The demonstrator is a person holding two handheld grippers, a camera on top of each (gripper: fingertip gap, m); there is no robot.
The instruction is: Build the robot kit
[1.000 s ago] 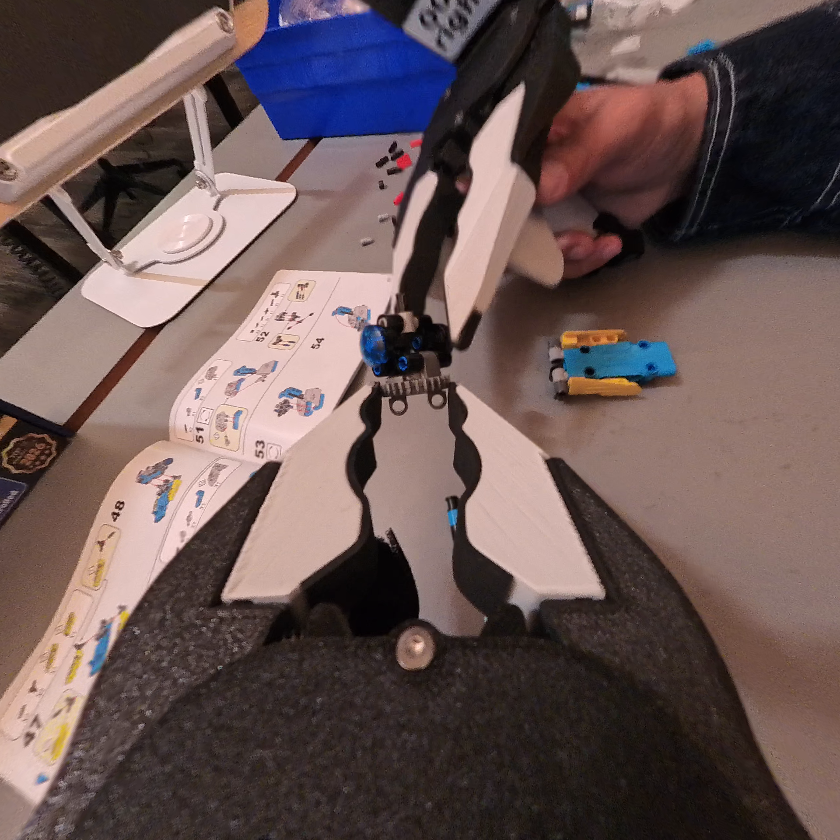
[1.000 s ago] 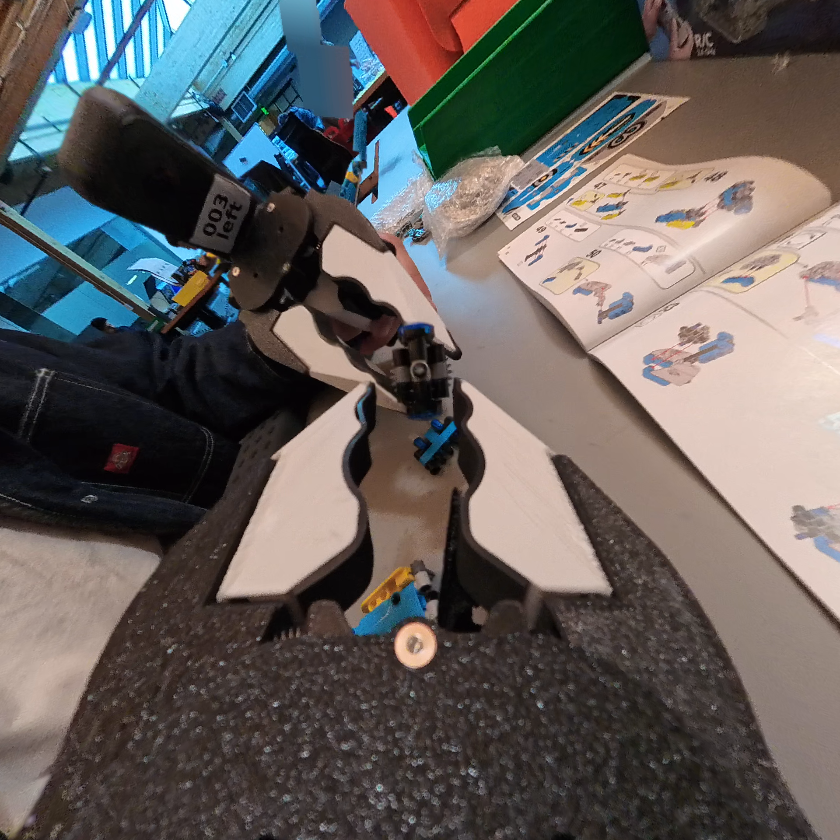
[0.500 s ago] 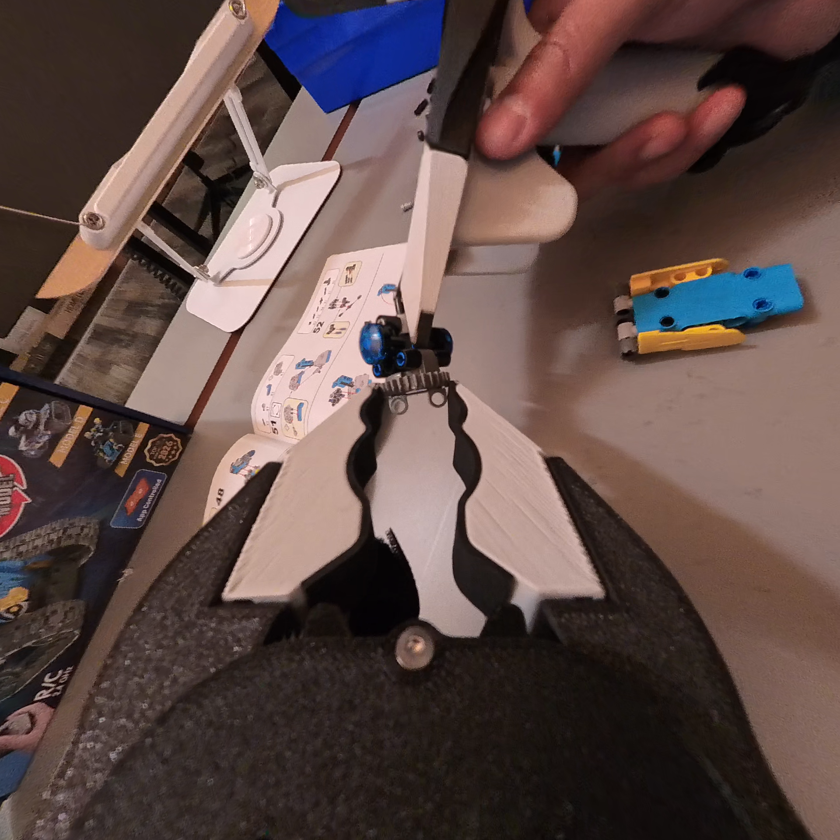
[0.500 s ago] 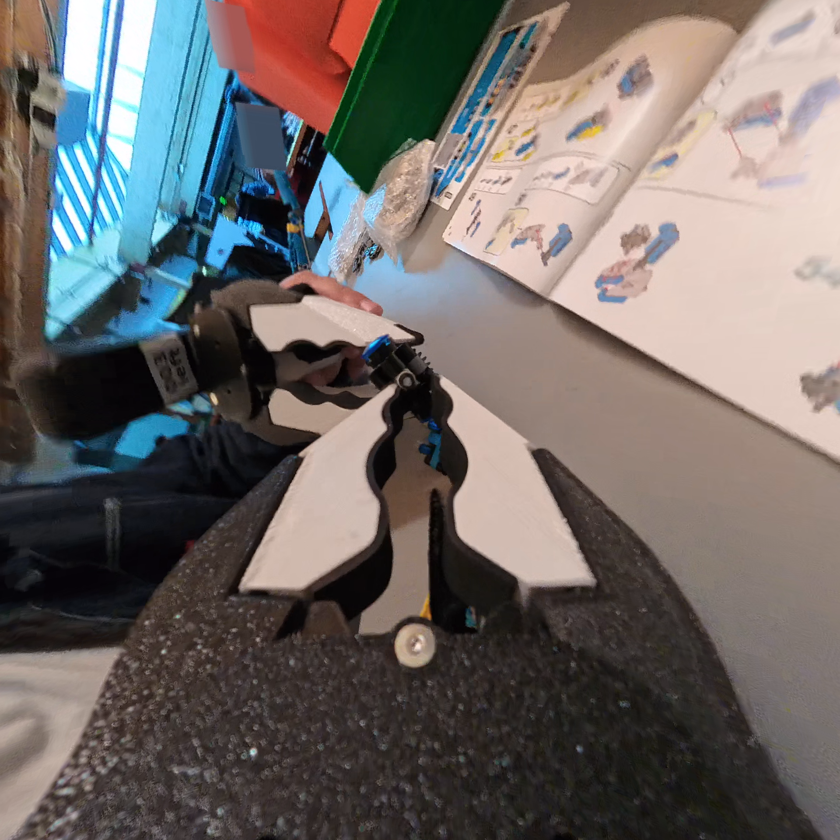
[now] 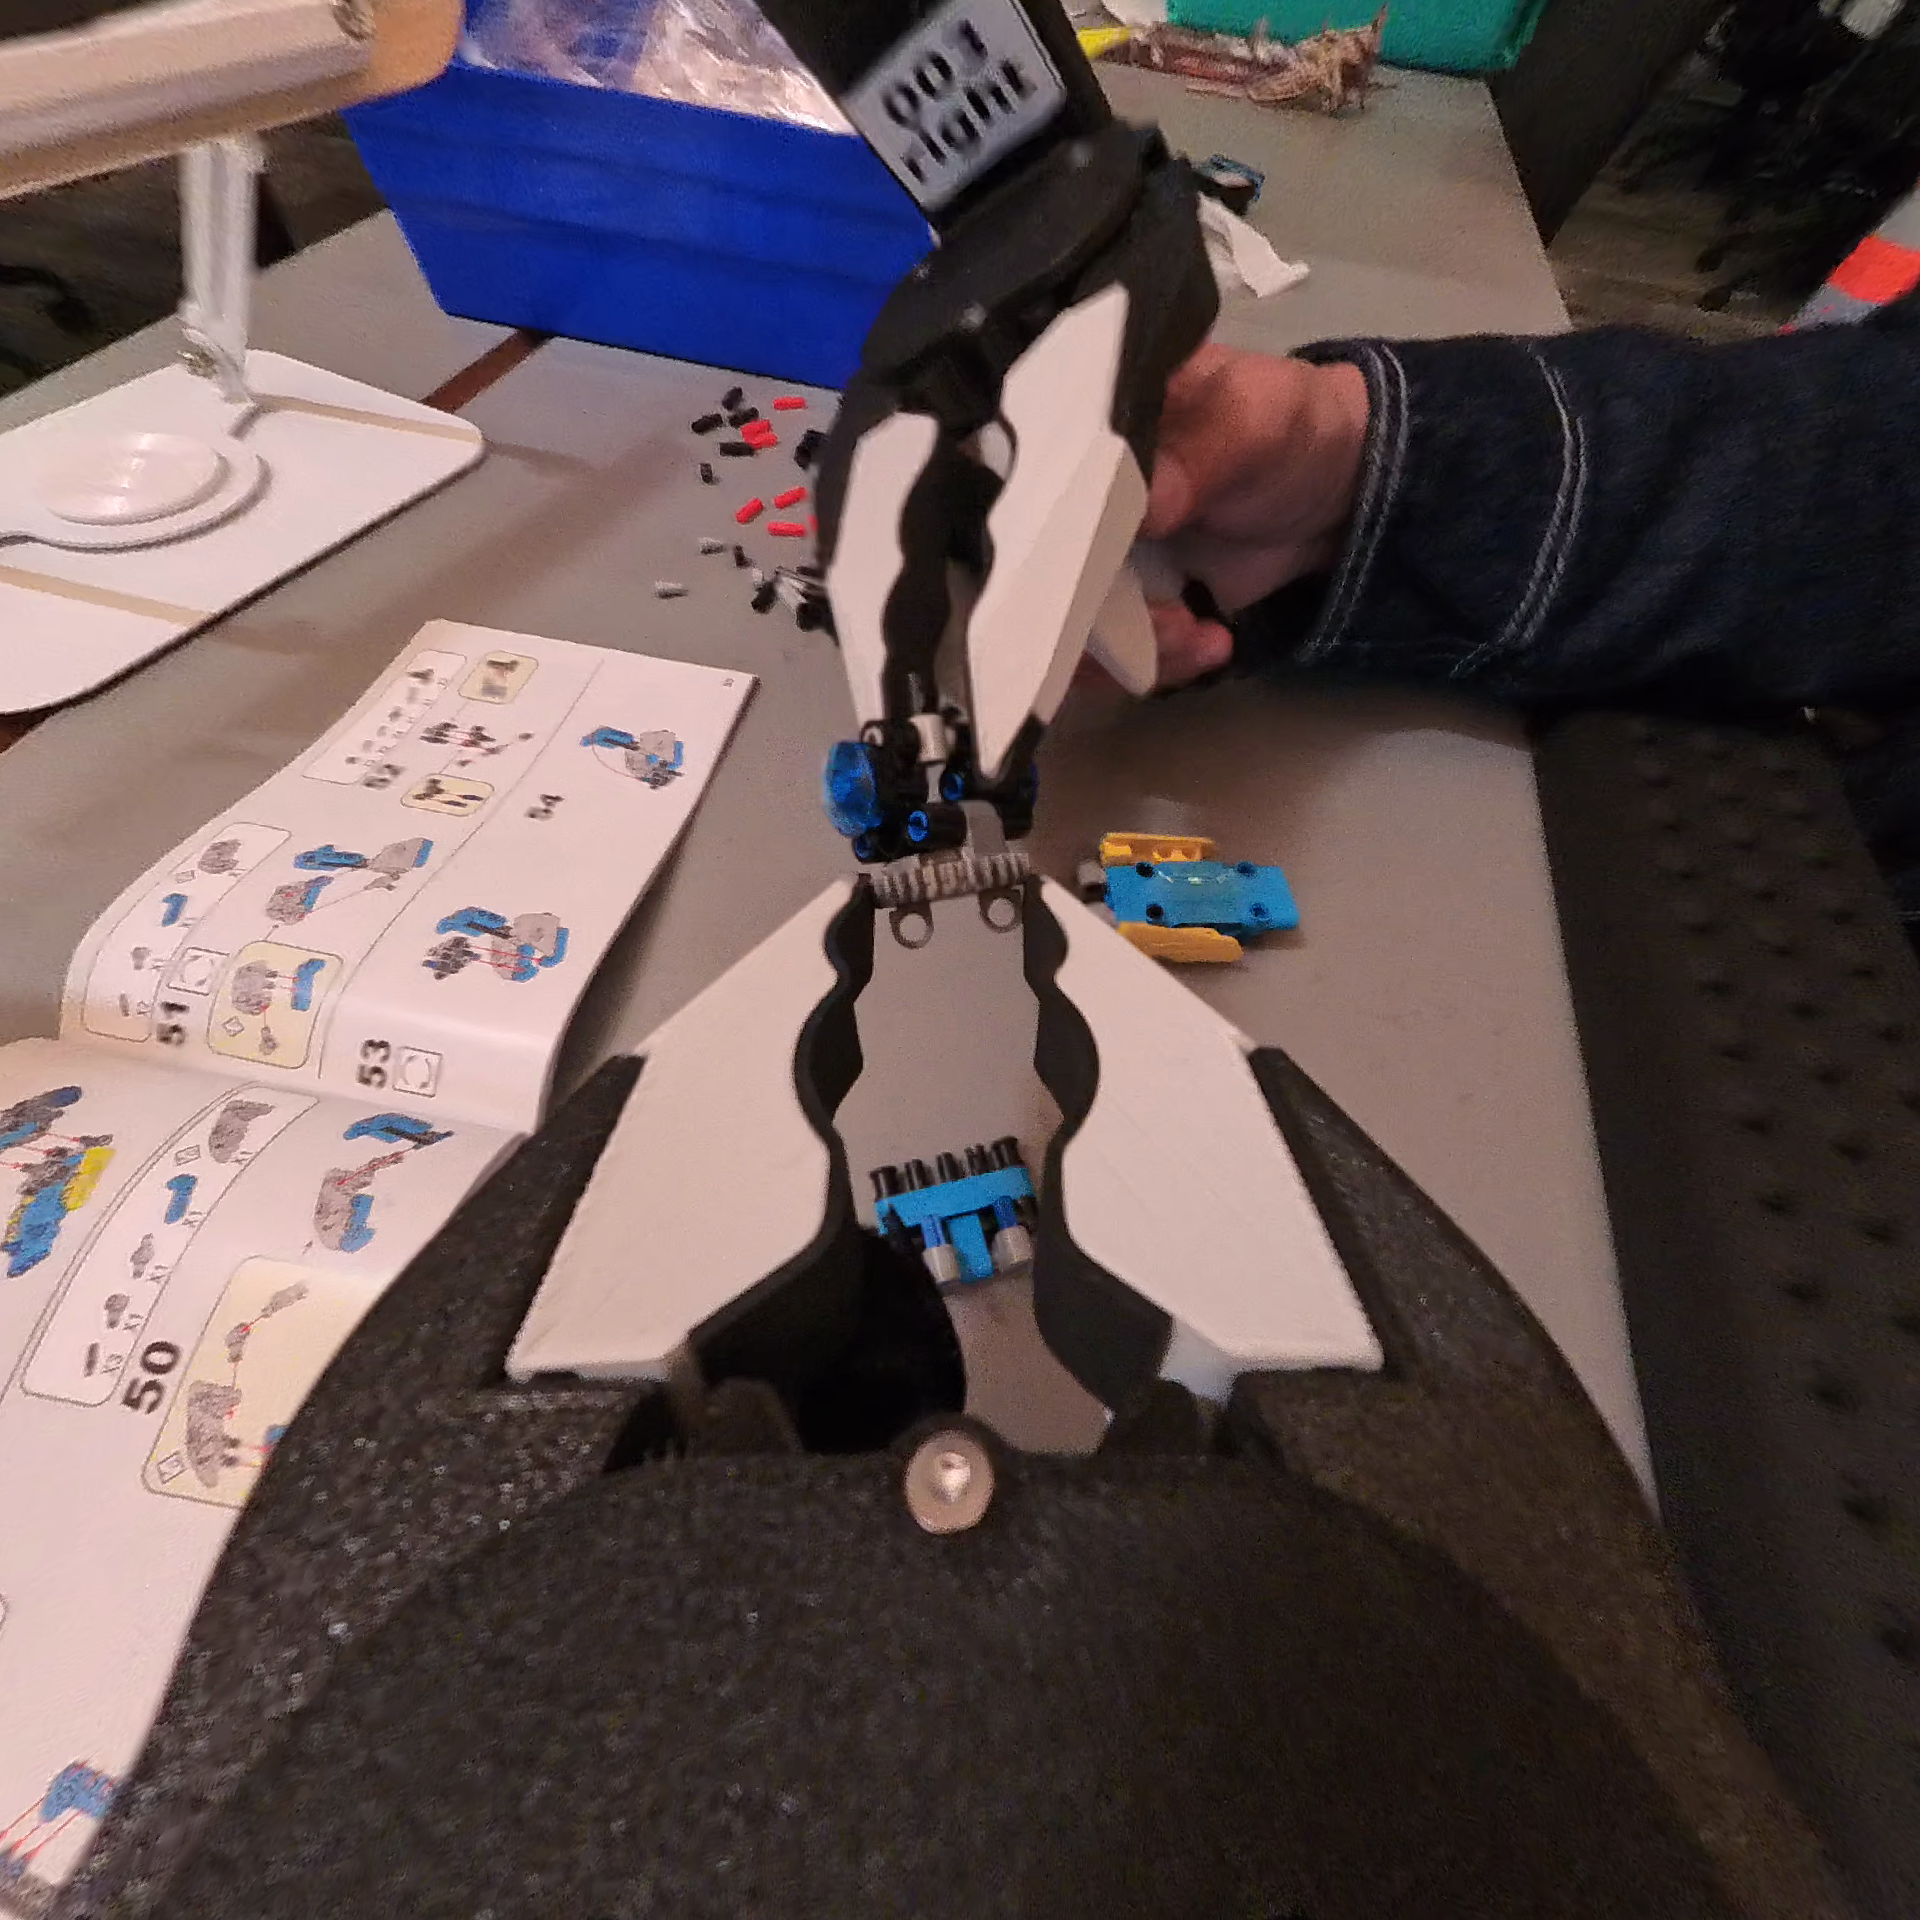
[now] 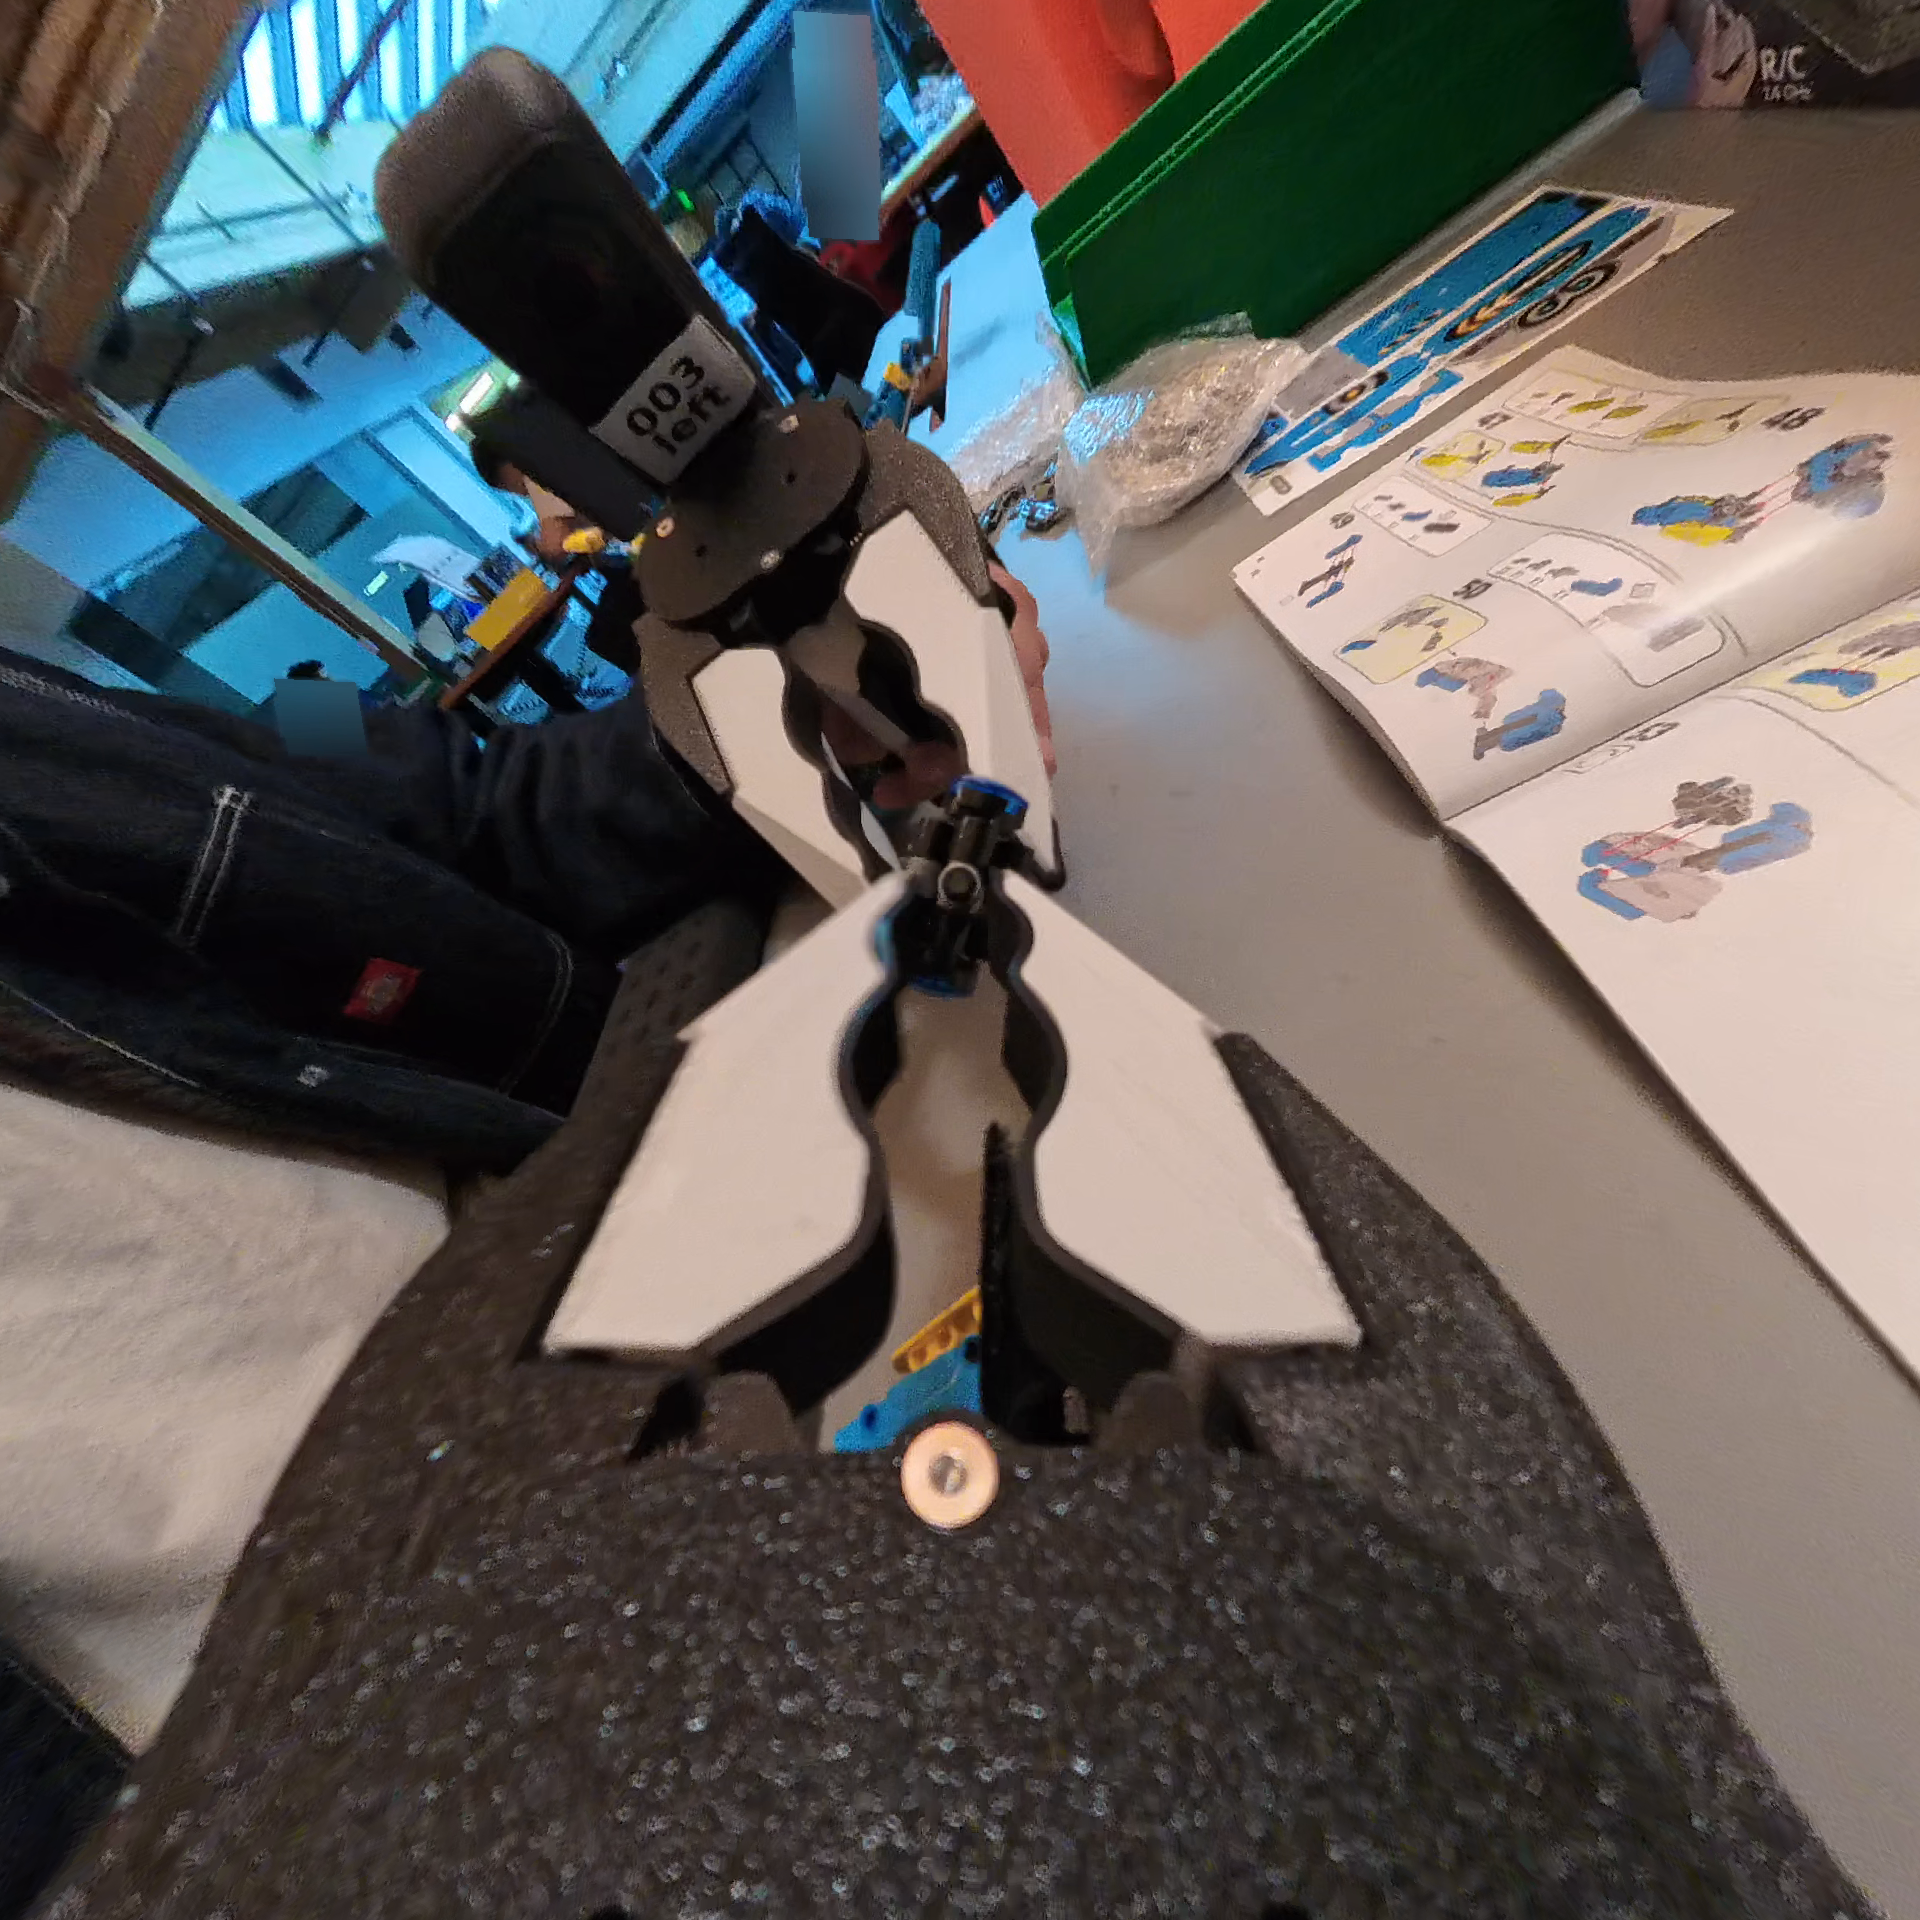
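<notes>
A small black-and-blue brick assembly (image 5: 914,790) with a round blue stud and a grey toothed piece (image 5: 951,883) hangs above the grey table (image 5: 1403,831). My left gripper (image 5: 948,896) is shut on the toothed piece from below. My right gripper (image 5: 935,722), held by a hand in a dark sleeve, comes down from above and is shut on the black part. In the right wrist view my right gripper (image 6: 956,902) pinches the assembly (image 6: 956,914), and the left gripper (image 6: 966,831) meets it tip to tip. A small blue piece with black pins (image 5: 956,1210) lies on the table under my left gripper.
A blue-and-yellow brick piece (image 5: 1195,904) lies just right of the tips. An open instruction booklet (image 5: 416,883) lies left. Loose red and black pins (image 5: 758,468), a blue bin (image 5: 644,208) and a white lamp base (image 5: 156,488) stand behind. A green bin (image 6: 1299,177) and plastic bag (image 6: 1164,436) show in the right wrist view. The grippers are tip to tip, or close to it.
Both grippers kept hold of the small assembly. The pair tilted over half a second ago and has swung back. The small blue piece now shows between my left gripper's fingers.
</notes>
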